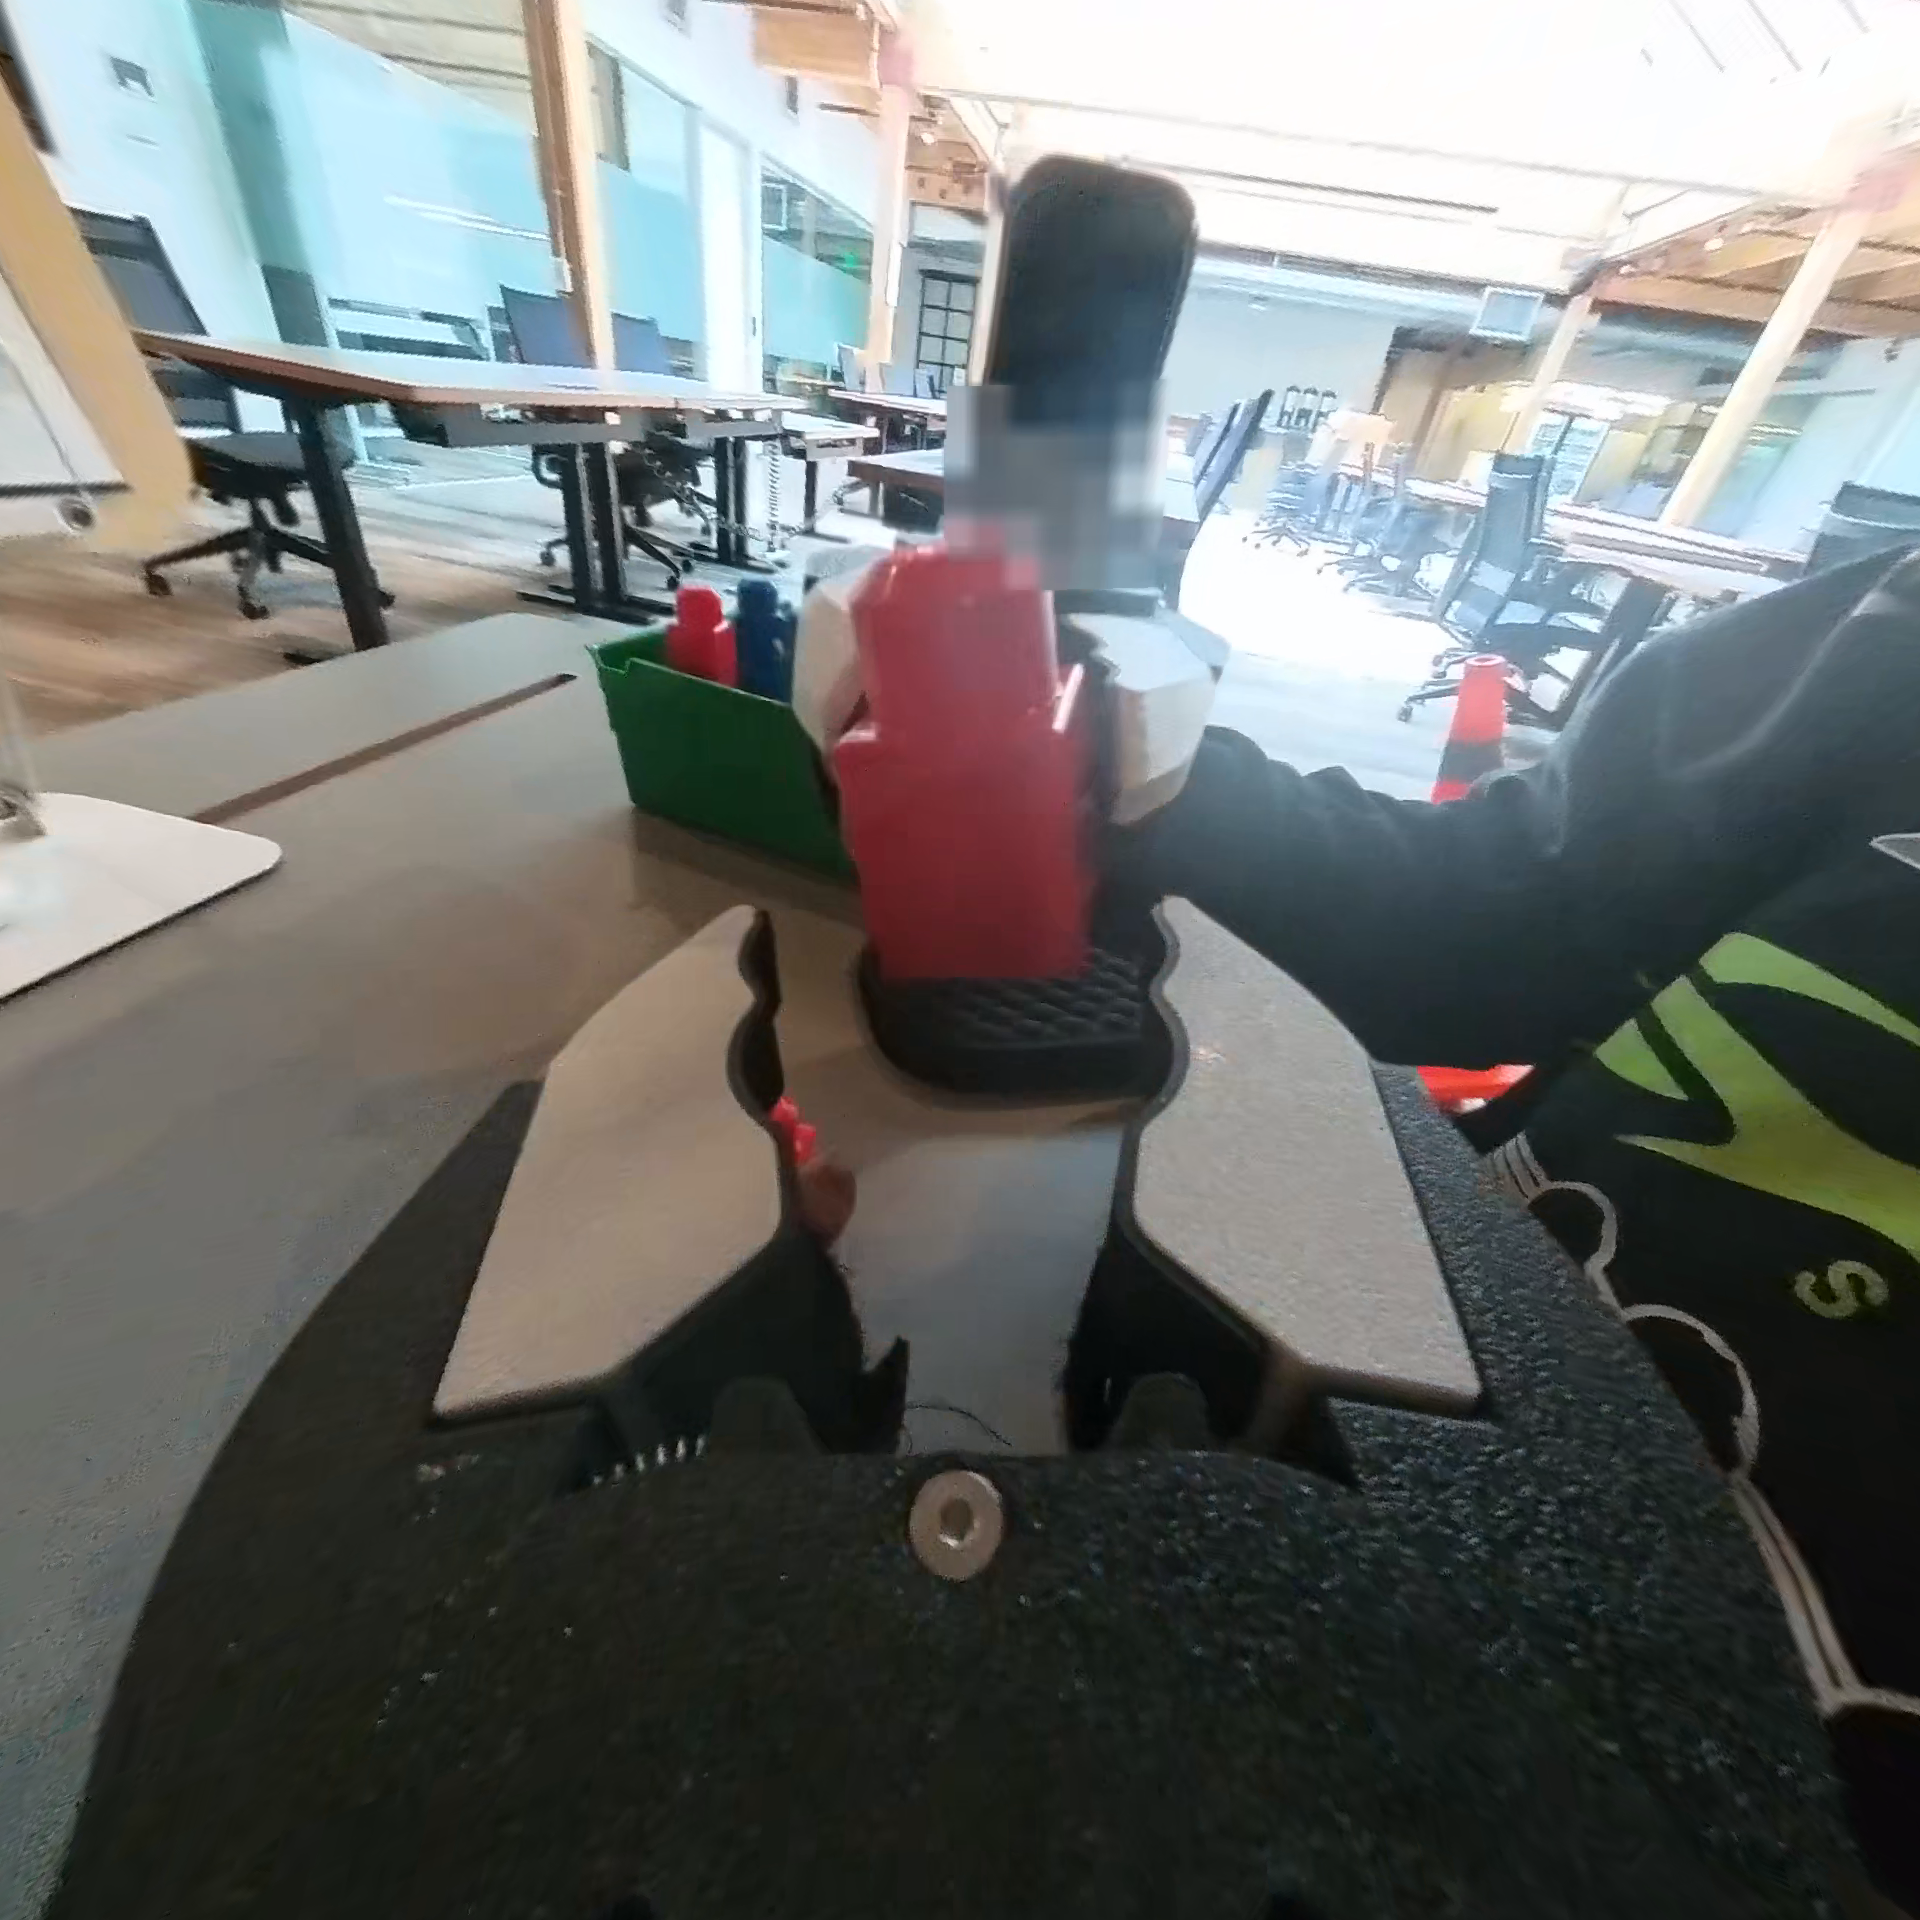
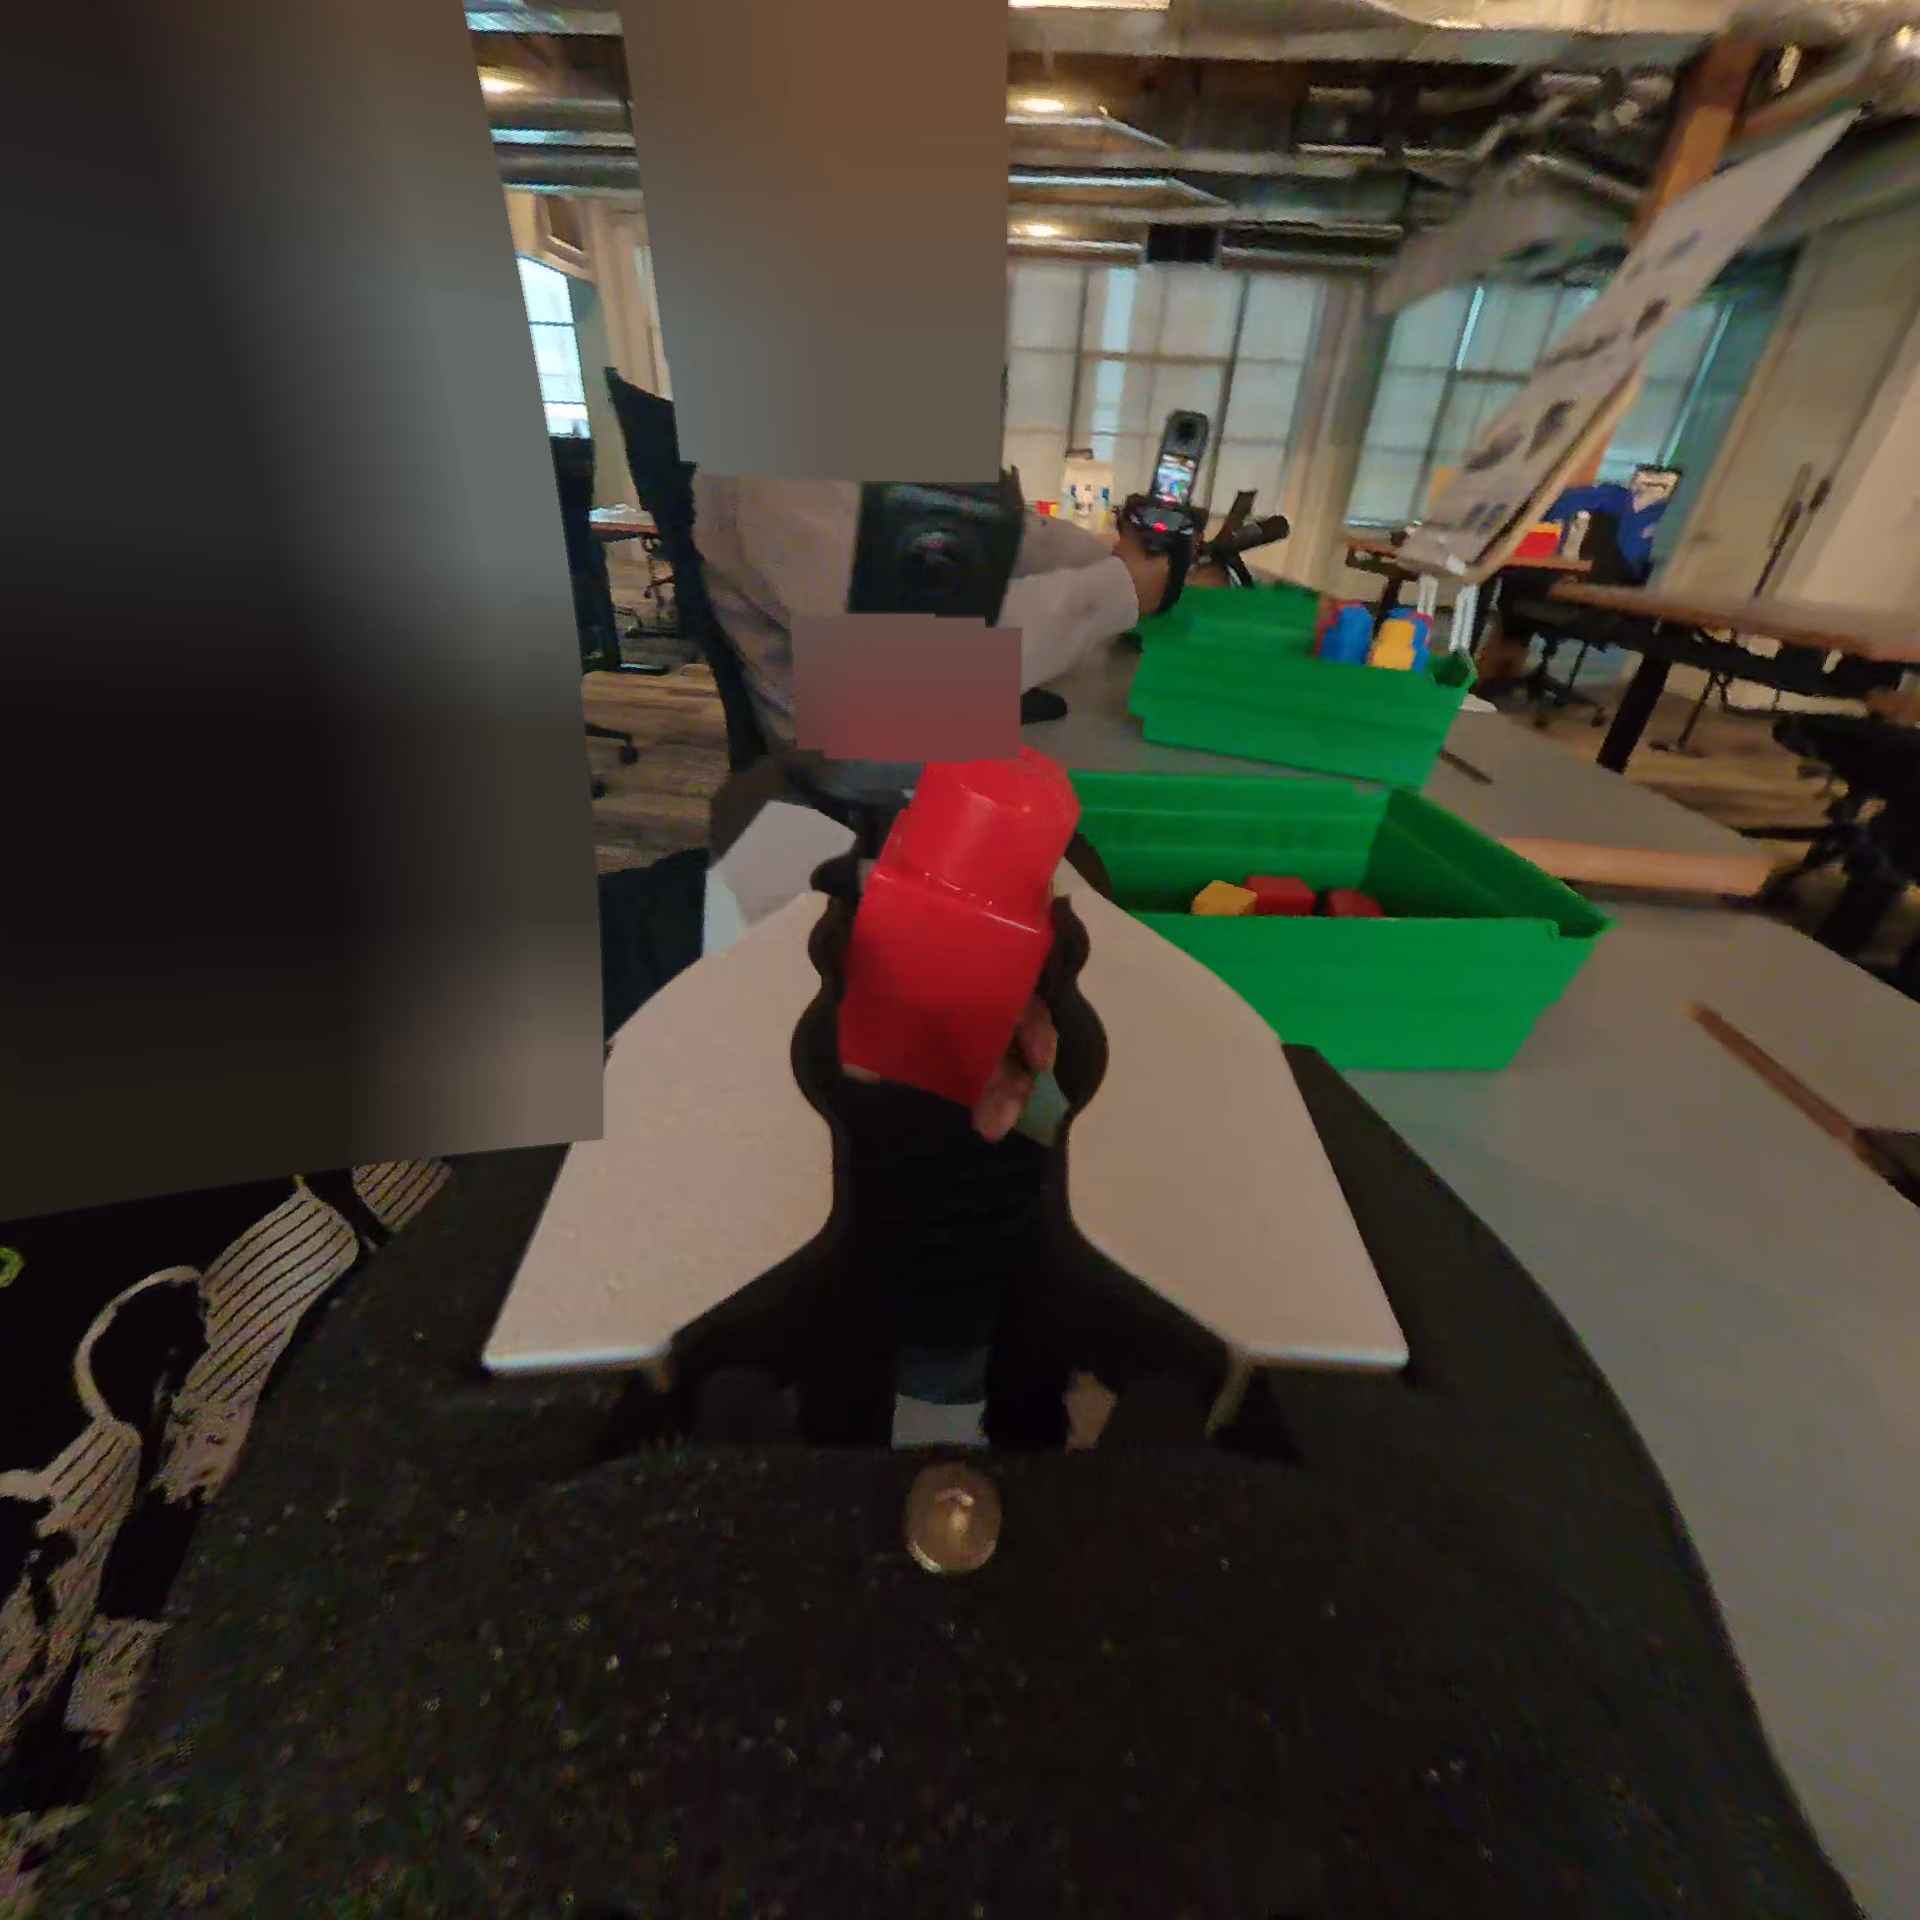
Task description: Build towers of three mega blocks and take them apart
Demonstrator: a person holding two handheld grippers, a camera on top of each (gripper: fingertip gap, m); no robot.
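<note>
In the left wrist view a stack of two red mega blocks (image 1: 961,821) stands upright just past my left gripper (image 1: 961,935). That gripper's jaws are apart: the lower block is against the right finger's black pad (image 1: 1008,1013), and bare table shows between the block and the left finger. My right gripper (image 1: 997,675) reaches in from behind the stack. In the right wrist view my right gripper (image 2: 945,966) is shut on a red block (image 2: 940,977) that is tilted, stud up. The left gripper's camera (image 2: 930,551) faces it from close by.
A green bin (image 1: 717,748) with a red and a blue block stands behind the stack. In the right wrist view a green bin (image 2: 1351,977) holds yellow and red blocks; a farther green bin (image 2: 1288,696) holds more. A white base plate (image 1: 114,894) lies left. The holder's dark sleeve (image 1: 1455,883) crosses right. Only a small space, under 4 cm, lies between the two pairs of fingers.
</note>
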